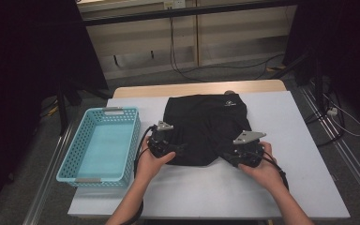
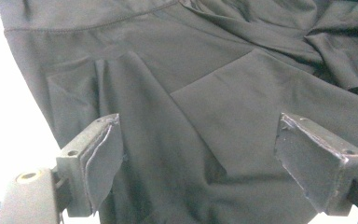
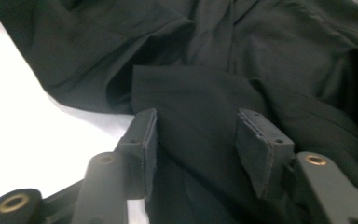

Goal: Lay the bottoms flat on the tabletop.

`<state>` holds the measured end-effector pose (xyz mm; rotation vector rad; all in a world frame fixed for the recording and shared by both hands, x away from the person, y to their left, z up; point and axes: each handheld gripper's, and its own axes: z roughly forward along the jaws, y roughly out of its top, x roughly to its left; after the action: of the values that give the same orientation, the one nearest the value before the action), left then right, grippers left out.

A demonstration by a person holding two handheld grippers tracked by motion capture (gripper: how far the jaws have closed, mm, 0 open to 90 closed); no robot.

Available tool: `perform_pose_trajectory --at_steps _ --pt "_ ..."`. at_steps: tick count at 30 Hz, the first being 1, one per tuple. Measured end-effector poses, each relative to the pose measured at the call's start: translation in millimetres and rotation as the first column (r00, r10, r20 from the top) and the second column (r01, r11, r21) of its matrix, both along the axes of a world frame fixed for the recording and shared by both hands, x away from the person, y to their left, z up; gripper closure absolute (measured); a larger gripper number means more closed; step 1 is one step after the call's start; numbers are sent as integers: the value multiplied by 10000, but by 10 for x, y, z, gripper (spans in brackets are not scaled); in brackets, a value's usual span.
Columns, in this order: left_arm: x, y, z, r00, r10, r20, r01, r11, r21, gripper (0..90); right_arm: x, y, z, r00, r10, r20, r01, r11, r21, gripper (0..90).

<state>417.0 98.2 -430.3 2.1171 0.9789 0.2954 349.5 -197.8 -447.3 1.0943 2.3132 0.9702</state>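
A black garment (image 1: 206, 126) lies spread on the white table (image 1: 290, 154), with a small light logo near its far edge. My left gripper (image 1: 179, 148) rests at the garment's near left edge. In the left gripper view its jaws stand wide apart, open (image 2: 196, 126), above creased black cloth (image 2: 177, 70). My right gripper (image 1: 228, 157) sits at the garment's near right corner. In the right gripper view (image 3: 196, 116) a fold of the black cloth (image 3: 191, 93) lies between its parted jaws, and the pads do not press on it.
A light-blue plastic basket (image 1: 98, 112) with nothing in it stands on the table's left side, close beside my left hand. Bare white tabletop lies in front of and to the right of the garment. Dark stands and cables are on the floor beyond the table.
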Motion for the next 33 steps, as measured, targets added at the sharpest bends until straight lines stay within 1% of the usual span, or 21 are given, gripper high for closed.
perform_pose_trajectory --at_steps 1,2,3,4,5,6,8,10,11,13,16,18,20,22,23,25,28,30,31,32,33 --pt "-2 10 2 10000 -8 -38 8 10000 7 156 13 21 -16 10000 73 -18 -73 9999 -129 568" --pt "-3 17 0 10000 3 -35 -4 10000 -33 156 20 32 -29 10000 87 -15 -88 9997 -221 640" --pt "-3 23 -4 10000 40 1 -40 10000 -16 156 27 28 -38 9999 124 -47 -125 9996 -267 759" --pt "-4 29 -5 10000 51 1 -51 10000 1 156 35 8 -39 9996 243 -151 -246 9996 -167 809" --pt "-5 36 -6 10000 73 -5 -73 10000 1 156 41 -20 -34 9998 124 -185 -123 9999 20 838" --pt "-4 45 -3 10000 41 -59 -41 10000 13 156 43 -56 -20 9999 16 -136 -13 9999 170 844" --pt "-7 52 1 10000 81 -16 -81 10000 21 156 32 -142 23 9998 -203 -10 203 9989 430 850" --pt "-8 54 13 10000 71 -37 -71 10000 -11 155 -1 -238 68 9992 -393 -14 393 9961 791 860" --pt "-7 51 17 10000 82 -16 -82 10000 -26 155 -28 -290 90 9988 -478 70 469 9948 901 862" --pt "-6 37 26 10000 53 16 -53 10000 -46 155 -92 -402 133 9971 -739 173 715 9911 1124 861" --pt "-5 -2 18 10000 -39 -8 39 10000 -16 154 -189 -608 190 9914 -1247 399 1177 9824 1451 865" --pt "-5 -35 8 9999 -105 -50 105 9999 5 155 -242 -743 221 9837 -1729 493 1622 9717 1717 866" --pt "-2 -66 1 9998 -191 -35 191 9998 45 154 -276 -867 229 9768 -2065 566 1934 9644 1806 866" --pt "2 -89 0 9996 -264 -86 265 9996 33 155 -302 -978 216 9698 -2368 585 2226 9573 1844 866" --pt "5 -100 -3 9997 -244 -24 244 9997 17 154 -311 -1026 207 9663 -2511 558 2368 9531 1885 866" --pt "14 -109 -2 9995 -301 -20 301 9995 56 154 -329 -1110 195 9603 -2744 505 2606 9467 1896 865" --pt "16 -111 3 9996 -282 -57 282 9996 -4 154 -349 -1216 181 9492 -3116 448 2980 9353 1907 864" --pt "17 -109 7 9996 -294 -57 294 9996 -34 155 -362 -1278 169 9395 -3400 405 3271 9262 1877 858" --pt "17 -106 10 9996 -294 -52 293 9996 -22 155 -367 -1304 162 9333 -3576 324 3460 9199 1844 846" --pt "16 -104 11 9996 -287 5 287 9996 -6 154 -375 -1324 158 9264 -3760 214 3666 9133 1773 828" --pt "14 -105 14 9996 -266 21 266 9996 -28 154 -382 -1338 157 9223 -3858 212 3768 9101 1725 788"
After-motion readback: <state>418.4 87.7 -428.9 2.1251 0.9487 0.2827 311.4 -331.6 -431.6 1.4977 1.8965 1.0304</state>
